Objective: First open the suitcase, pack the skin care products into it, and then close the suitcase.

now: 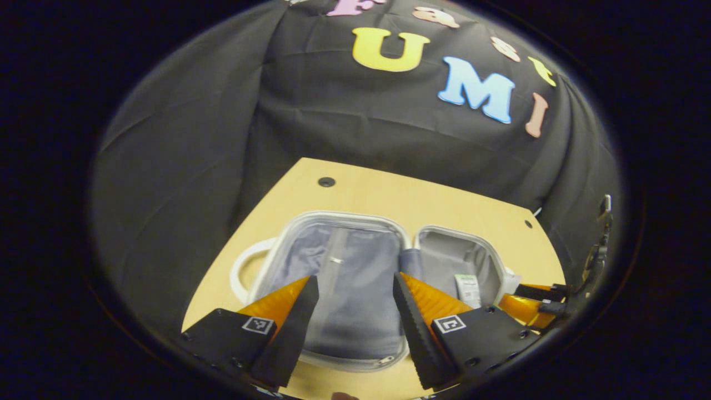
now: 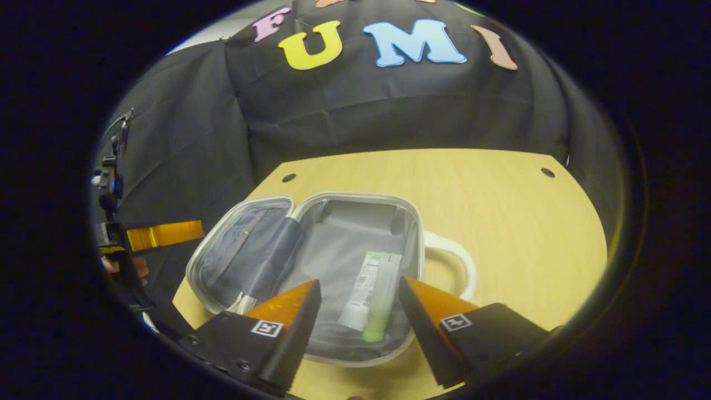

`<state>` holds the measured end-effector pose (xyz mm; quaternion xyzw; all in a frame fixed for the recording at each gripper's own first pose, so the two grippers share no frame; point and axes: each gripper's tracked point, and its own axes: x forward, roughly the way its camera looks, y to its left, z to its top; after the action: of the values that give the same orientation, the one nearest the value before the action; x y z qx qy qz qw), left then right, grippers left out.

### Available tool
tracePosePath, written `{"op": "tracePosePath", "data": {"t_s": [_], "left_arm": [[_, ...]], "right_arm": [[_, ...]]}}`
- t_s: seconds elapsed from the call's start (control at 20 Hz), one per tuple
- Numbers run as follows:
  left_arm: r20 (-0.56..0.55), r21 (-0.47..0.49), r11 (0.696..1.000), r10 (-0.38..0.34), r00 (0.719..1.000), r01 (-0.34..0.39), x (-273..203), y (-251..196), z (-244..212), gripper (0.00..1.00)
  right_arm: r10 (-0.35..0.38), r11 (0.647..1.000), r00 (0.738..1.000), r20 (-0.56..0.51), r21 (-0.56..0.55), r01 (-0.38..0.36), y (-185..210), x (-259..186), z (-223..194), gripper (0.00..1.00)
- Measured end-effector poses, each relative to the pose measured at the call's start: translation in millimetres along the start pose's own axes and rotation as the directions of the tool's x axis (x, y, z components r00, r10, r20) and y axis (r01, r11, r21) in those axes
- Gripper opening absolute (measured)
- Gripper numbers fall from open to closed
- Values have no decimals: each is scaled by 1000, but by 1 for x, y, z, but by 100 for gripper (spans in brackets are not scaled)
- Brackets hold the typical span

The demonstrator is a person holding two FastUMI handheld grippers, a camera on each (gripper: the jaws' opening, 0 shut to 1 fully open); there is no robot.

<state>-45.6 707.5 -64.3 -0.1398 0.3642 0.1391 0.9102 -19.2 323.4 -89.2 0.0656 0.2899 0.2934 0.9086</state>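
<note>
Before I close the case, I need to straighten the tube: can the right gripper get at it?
Probably yes. The suitcase lies open, the tube is uncovered, and the open right gripper hangs right above it.

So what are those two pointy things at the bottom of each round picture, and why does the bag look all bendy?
Those pointy things are the two fingers of a hand-held gripper, a kind of pincer that a person holds, one in each hand. A small camera rides on each, so each picture looks out over its own fingers. The lens is very wide, and that bends everything.

In the left gripper view you see the left hand-held gripper, with its fingers apart and nothing between them. In the right gripper view the right hand-held gripper is open and empty too.

On the wooden table lies a small suitcase, opened flat. In one half rests a skin care tube with a green end. The handle sticks out at the side.
</note>
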Motion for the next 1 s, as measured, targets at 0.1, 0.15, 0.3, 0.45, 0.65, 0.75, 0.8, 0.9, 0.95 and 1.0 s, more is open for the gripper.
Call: {"op": "tracePosePath", "data": {"t_s": [0.1, 0.15, 0.3, 0.45, 0.65, 0.75, 0.8, 0.9, 0.95, 1.0], "left_arm": [[10, -33, 998, 52, 999, -52, 1, 34, 4, 89], [17, -47, 996, 79, 997, -78, 0, 51, 7, 89], [15, -77, 989, 131, 991, -129, 5, 98, 16, 89], [-3, -123, 980, 156, 988, -155, 18, 133, 22, 91], [-83, -168, 967, 178, 981, -189, 46, 182, 10, 89], [-127, -189, 961, 178, 976, -200, 64, 200, -3, 89], [-157, -203, 961, 157, 975, -187, 72, 204, -11, 89], [-215, -239, 960, 93, 972, -145, 84, 203, -28, 89], [-230, -261, 956, 74, 970, -135, 91, 203, -34, 89], [-240, -290, 949, 52, 969, -123, 96, 202, -39, 91]], "right_arm": [[-12, 999, 999, 38, -29, 13, -1, -16, 3, 96], [-16, 999, 998, 56, -41, 18, -1, -25, 5, 96], [-28, 997, 992, 123, -72, 37, -1, -55, 13, 96], [-59, 994, 986, 156, -85, 73, -8, -76, 17, 96], [-118, 988, 979, 168, -75, 132, -27, -97, 18, 95], [-150, 984, 976, 161, -75, 163, -36, -103, 17, 95], [-164, 981, 974, 155, -75, 177, -41, -105, 14, 95], [-180, 979, 973, 145, -68, 192, -45, -107, 13, 95], [-184, 979, 973, 141, -64, 194, -45, -108, 13, 96], [-183, 979, 973, 140, -61, 193, -44, -108, 13, 96]]}}
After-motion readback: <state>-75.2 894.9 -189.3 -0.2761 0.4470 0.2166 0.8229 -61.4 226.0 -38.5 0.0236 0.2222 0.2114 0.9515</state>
